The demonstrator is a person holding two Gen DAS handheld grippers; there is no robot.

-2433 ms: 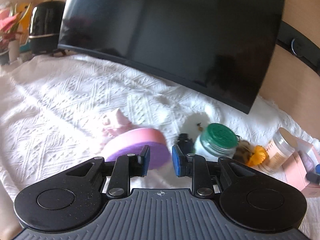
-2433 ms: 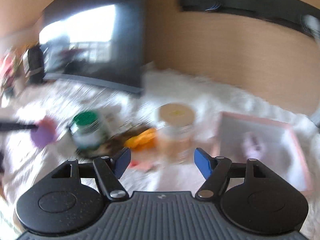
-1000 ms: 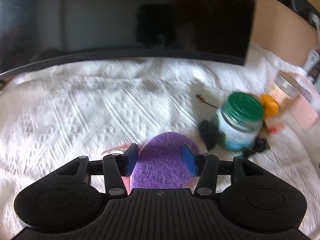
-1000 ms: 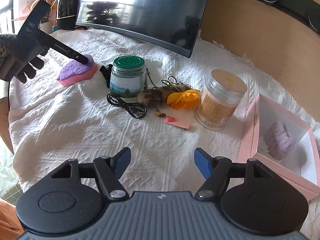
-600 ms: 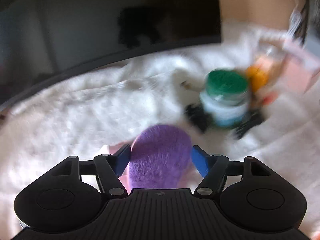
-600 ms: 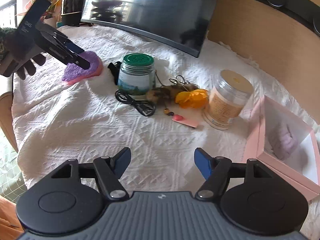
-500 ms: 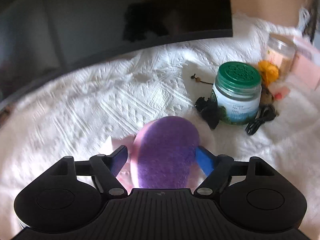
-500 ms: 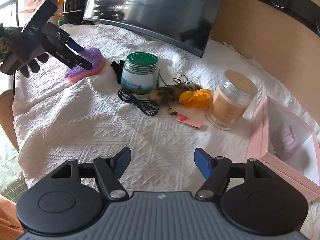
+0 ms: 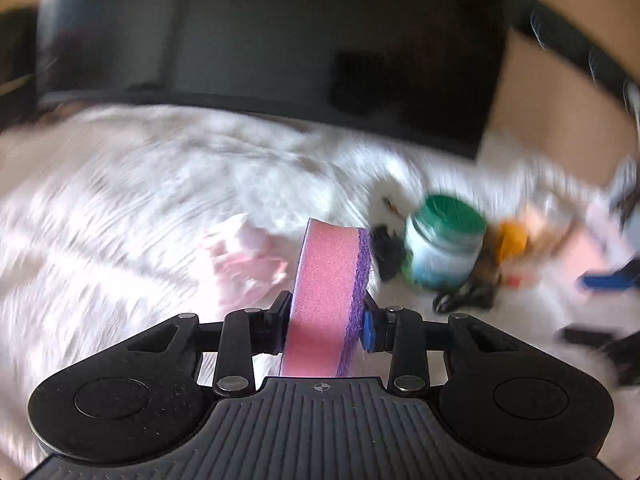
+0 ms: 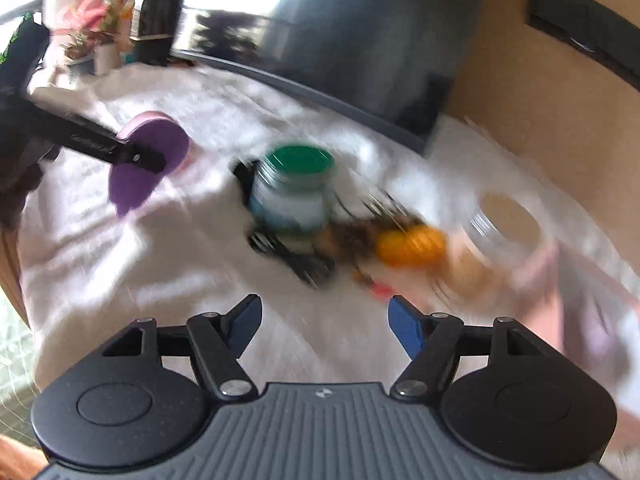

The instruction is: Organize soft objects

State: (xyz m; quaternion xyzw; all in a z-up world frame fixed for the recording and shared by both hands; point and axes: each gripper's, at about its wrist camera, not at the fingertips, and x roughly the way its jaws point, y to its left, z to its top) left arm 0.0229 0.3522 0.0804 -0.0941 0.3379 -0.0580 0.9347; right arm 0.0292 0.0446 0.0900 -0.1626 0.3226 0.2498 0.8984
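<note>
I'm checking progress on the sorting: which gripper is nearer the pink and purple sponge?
Left. The left gripper has just closed its jaws on the sponge. The right gripper hangs open, well away from it across the cloth.

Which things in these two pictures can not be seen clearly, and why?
- Pink box, right wrist view: motion blur and the right edge hide its contents.
- Label on the green-lidded jar, both views: blurred.
- Sponge underside, left wrist view: hidden behind the left tool.
- Pink item beside the sponge: too blurred to identify.
</note>
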